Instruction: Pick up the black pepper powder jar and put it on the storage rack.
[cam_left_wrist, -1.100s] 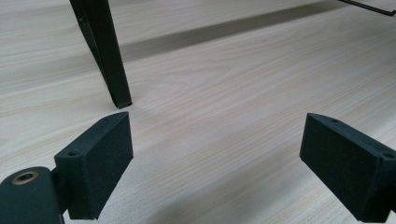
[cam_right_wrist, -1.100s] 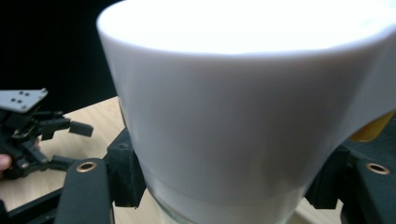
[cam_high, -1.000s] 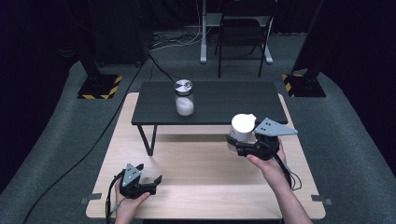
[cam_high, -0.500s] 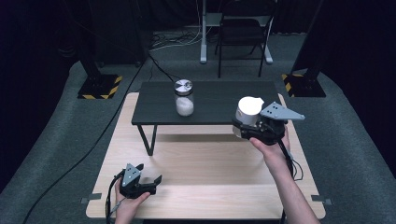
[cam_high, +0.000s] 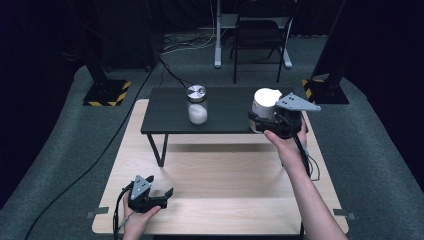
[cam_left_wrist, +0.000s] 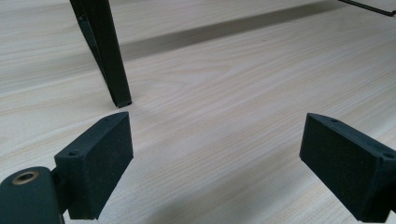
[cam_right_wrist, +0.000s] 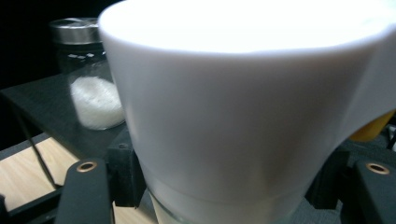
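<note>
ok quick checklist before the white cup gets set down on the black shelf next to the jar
1. Grip on the cup: ok. The right gripper is shut on the white cup, with a jaw on each side in the right gripper view.
2. Cup upright: ok, its rim faces up.
3. Landing spot: ok. The black shelf is bare between the jar and the cup.
4. Jar out of the way: ok, it stands apart to the cup's left with its lid on.
5. Cup's contents: cannot tell, the top is washed out white.
6. Left gripper: ok, open, holding nothing, low over the wooden table, far from the cup.
</note>
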